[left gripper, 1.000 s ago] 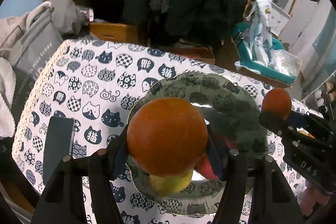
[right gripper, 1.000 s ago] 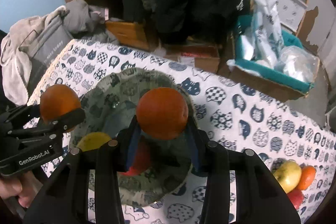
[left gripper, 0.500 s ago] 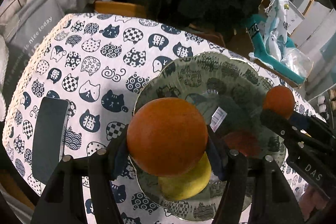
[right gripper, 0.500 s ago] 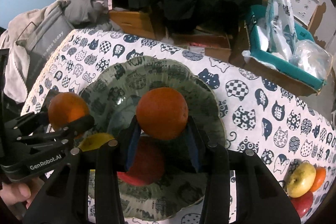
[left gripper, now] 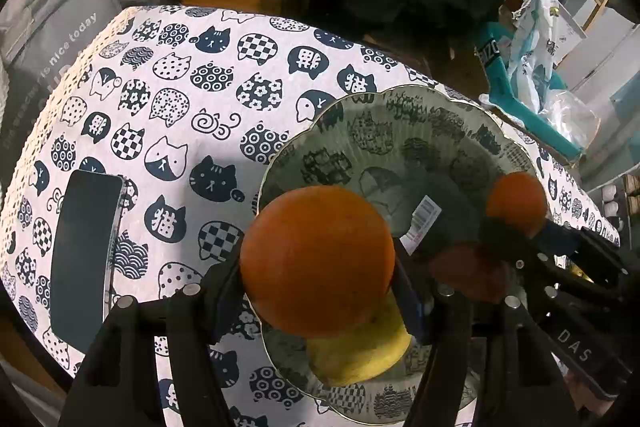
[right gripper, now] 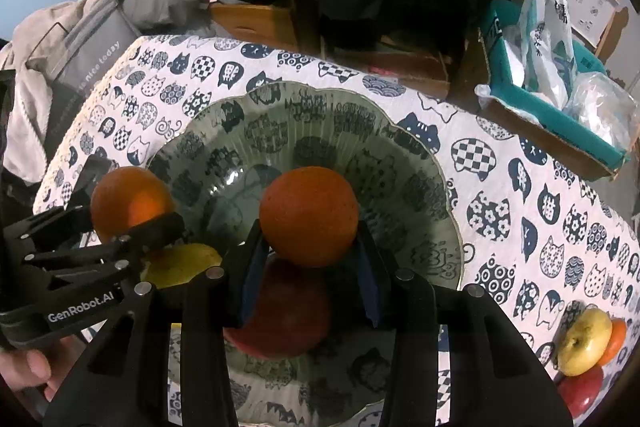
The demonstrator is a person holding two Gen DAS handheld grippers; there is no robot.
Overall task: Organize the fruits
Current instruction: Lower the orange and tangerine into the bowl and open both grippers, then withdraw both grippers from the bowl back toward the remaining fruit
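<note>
My left gripper (left gripper: 320, 267) is shut on an orange (left gripper: 316, 259) held over the near left rim of a green patterned glass bowl (left gripper: 400, 131). My right gripper (right gripper: 308, 247) is shut on a second orange (right gripper: 309, 215) above the bowl (right gripper: 320, 131). In the bowl lie a yellow apple (left gripper: 360, 351) and a red apple (right gripper: 284, 319). In the right wrist view the left gripper (right gripper: 132, 227) and its orange (right gripper: 130, 201) are at the left. In the left wrist view the right gripper (left gripper: 516, 223) and its orange (left gripper: 516, 201) are at the right.
The table has a cat-print cloth (left gripper: 180, 99). A dark phone (left gripper: 84, 255) lies at its left. A yellow apple (right gripper: 584, 339), an orange and a red fruit (right gripper: 580, 387) sit at the right. A teal box (right gripper: 560, 107) with bags and hanging clothes stand behind.
Both grippers have come down closer to the bowl, each still holding its orange. The fruit in the bowl looks larger in both views.
</note>
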